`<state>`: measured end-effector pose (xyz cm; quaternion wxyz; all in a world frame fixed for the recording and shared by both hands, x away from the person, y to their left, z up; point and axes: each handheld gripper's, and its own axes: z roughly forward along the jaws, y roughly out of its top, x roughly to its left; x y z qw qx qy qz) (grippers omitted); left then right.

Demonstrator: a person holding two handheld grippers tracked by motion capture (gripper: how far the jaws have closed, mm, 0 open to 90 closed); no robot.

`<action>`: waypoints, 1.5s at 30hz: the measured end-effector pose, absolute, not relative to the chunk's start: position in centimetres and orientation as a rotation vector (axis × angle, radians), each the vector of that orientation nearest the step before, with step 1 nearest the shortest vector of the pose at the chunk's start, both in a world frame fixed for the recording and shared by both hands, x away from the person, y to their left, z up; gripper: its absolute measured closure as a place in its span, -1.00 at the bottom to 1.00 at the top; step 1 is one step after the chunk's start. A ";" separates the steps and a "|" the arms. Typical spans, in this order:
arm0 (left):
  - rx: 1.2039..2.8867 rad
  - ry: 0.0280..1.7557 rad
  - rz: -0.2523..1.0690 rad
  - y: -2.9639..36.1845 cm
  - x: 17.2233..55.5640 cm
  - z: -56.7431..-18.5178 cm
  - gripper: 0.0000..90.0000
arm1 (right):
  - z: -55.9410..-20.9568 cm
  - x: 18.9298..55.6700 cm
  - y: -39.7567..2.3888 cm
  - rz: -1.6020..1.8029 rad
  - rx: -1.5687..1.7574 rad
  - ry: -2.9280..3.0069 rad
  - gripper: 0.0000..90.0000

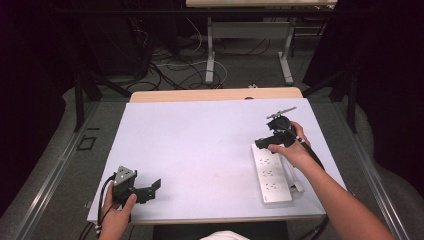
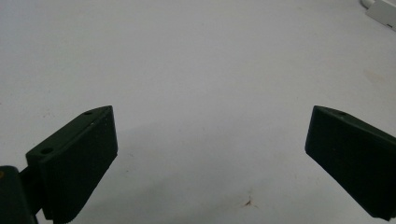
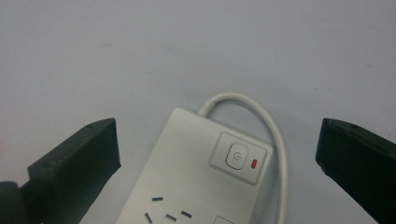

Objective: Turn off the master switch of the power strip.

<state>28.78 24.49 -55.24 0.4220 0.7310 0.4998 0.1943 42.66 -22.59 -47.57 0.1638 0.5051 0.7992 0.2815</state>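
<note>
A white power strip (image 1: 270, 172) lies lengthwise on the right side of the white table (image 1: 200, 145). My right gripper (image 1: 261, 144) hovers over its far end, open. In the right gripper view the strip (image 3: 187, 177) lies between and below the open jaws of my right gripper (image 3: 217, 154); its power button (image 3: 236, 155) has a red light (image 3: 254, 164) beside it, and its white cord (image 3: 266, 121) loops out of the end. My left gripper (image 1: 154, 186) rests near the table's front left, open and empty. In its own view my left gripper (image 2: 210, 154) frames bare table.
A corner of the power strip (image 2: 384, 8) shows far off in the left gripper view. A wooden table edge (image 1: 215, 94) runs behind the white top. Cables (image 1: 175, 67) and a desk's metal legs (image 1: 210, 55) stand on the floor beyond.
</note>
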 end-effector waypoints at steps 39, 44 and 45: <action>1.811 1.260 0.499 24.7 28.7 -55.1 -0.95 | -47.4 33.3 -27.6 1.034 1.341 2.117 -1.00; 1.812 1.258 0.500 24.7 28.7 -55.1 -0.95 | -48.3 32.1 -28.7 1.065 1.358 2.080 -1.00; 1.812 1.258 0.500 24.7 28.7 -55.1 -0.95 | -48.5 31.9 -28.9 1.069 1.355 2.072 -1.00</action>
